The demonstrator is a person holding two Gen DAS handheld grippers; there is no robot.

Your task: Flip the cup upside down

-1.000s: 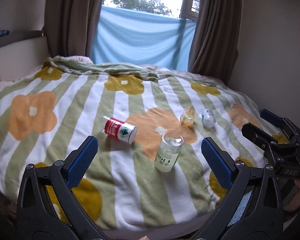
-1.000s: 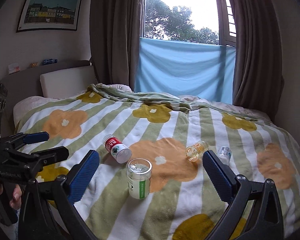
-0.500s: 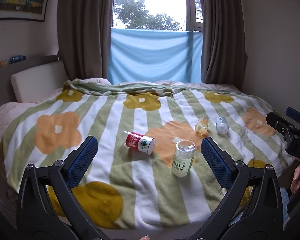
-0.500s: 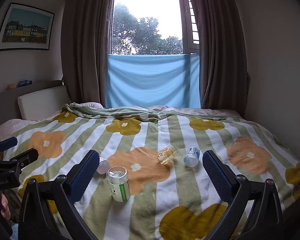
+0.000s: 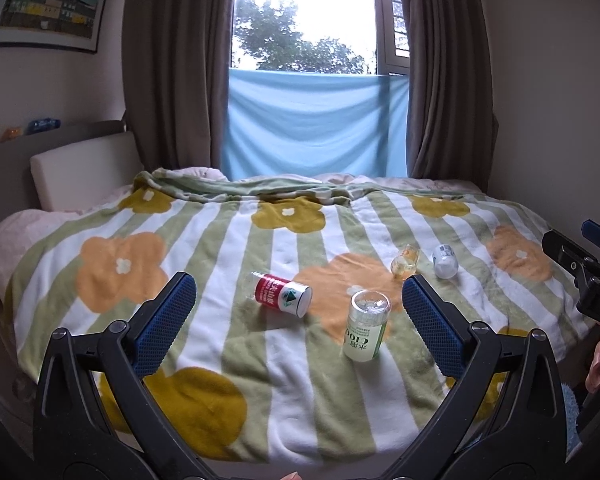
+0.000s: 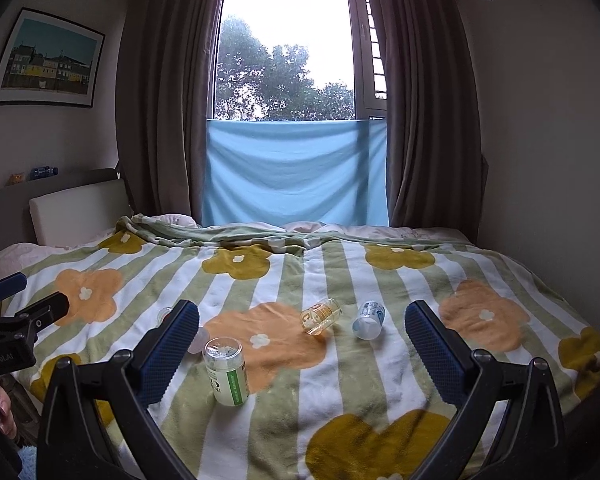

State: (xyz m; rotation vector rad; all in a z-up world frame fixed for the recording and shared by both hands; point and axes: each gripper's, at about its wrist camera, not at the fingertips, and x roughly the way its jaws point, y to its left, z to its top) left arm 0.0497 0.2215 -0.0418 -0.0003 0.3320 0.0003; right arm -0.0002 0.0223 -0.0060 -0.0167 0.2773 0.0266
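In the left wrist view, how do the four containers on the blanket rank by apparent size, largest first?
1. Green-label cup, though it is nearest the camera.
2. Red-label bottle.
3. White bottle and amber bottle: these look alike, so I do not rank them.

My left tongs gape wide, both blue pads well apart and gripping nothing. My right tongs gape just as wide, equally bare, held level alongside the left ones.
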